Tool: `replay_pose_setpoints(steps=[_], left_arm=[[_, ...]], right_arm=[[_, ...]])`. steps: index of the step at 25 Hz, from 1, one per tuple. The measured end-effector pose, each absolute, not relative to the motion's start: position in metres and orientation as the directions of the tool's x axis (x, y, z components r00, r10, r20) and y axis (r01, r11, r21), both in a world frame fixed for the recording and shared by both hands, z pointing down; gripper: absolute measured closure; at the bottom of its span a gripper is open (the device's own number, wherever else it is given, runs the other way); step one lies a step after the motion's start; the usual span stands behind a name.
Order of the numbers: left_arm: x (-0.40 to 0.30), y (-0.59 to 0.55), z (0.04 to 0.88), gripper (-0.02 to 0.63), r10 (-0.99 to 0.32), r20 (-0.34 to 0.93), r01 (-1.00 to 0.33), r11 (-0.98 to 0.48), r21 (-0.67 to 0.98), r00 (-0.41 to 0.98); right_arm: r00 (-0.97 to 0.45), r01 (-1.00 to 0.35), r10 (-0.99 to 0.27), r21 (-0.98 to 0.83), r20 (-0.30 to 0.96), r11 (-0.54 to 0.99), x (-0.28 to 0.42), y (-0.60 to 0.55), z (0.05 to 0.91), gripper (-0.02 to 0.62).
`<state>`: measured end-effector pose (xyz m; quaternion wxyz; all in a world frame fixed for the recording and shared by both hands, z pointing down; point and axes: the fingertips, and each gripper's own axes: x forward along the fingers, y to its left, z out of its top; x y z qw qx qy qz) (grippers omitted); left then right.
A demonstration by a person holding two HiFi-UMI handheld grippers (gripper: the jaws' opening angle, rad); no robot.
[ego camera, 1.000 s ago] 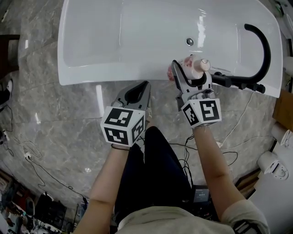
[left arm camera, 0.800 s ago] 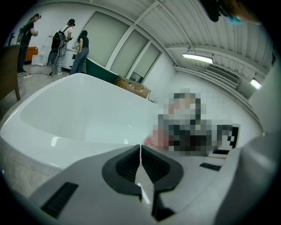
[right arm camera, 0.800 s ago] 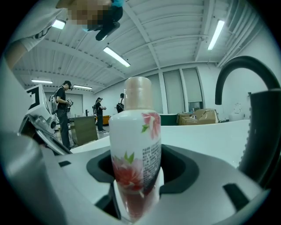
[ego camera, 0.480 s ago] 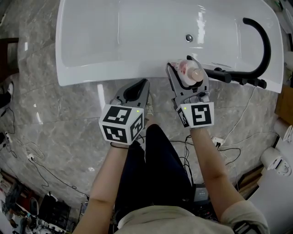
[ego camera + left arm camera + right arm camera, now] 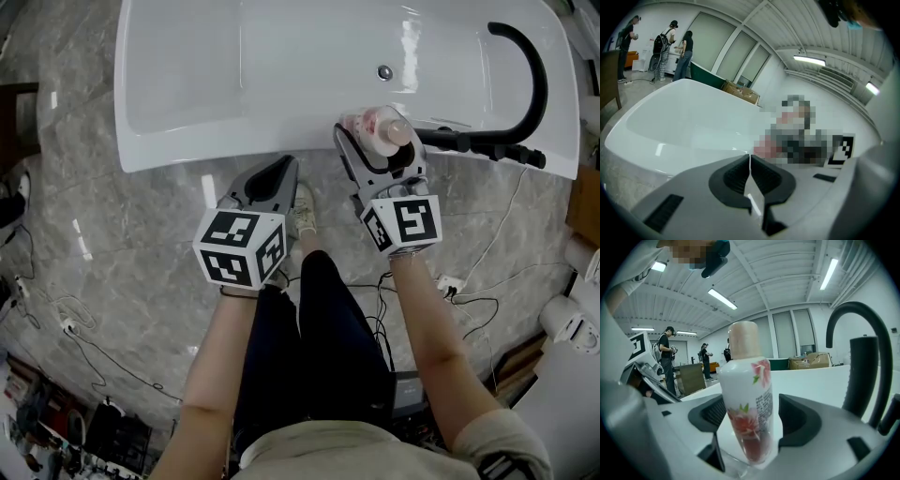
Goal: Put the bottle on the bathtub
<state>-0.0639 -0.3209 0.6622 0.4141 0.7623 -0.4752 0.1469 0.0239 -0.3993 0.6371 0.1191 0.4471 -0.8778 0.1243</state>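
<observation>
Head view: both forearms reach forward. The left gripper [image 5: 284,169] hovers over the marble floor [image 5: 112,234], just short of the white bathtub [image 5: 187,155]. The right gripper [image 5: 380,139] is at the tub's rim beside the black faucet [image 5: 536,84].

Left gripper view: the jaws are pressed together and empty.

Right gripper view: the jaws have just been opening. The floral bottle [image 5: 747,399] stands upright on the rim between them, clear of the right pad.

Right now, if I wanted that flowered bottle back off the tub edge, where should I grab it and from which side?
Probably grip the bottle by its round white body, midway up, below the narrower cap. Come in level from your side, where the right tool straddles it, its jaws just opened. The black faucet crowds its right.
</observation>
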Motion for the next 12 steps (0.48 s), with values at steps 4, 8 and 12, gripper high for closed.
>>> replay_pose_setpoints(steps=[4, 8, 12], left_arm=[[-0.069, -0.306, 0.650, 0.594, -0.611, 0.610, -0.848, -0.223, 0.480, 0.505], [-0.076, -0.283, 0.637, 0.594, -0.615, 0.603, -0.849, -0.240, 0.471, 0.508], [-0.083, -0.260, 0.622, 0.593, -0.620, 0.585, -0.842, -0.268, 0.469, 0.523]], right_arm=[[-0.540, -0.839, -0.775, -0.135, 0.327, 0.527, 0.033, -0.385, 0.629, 0.253], [-0.508, -0.861, -0.787, -0.196, 0.350, 0.469, 0.038, -0.354, 0.620, 0.250], [-0.515, -0.857, -0.783, -0.241, 0.350, 0.456, 0.031, -0.319, 0.606, 0.252]])
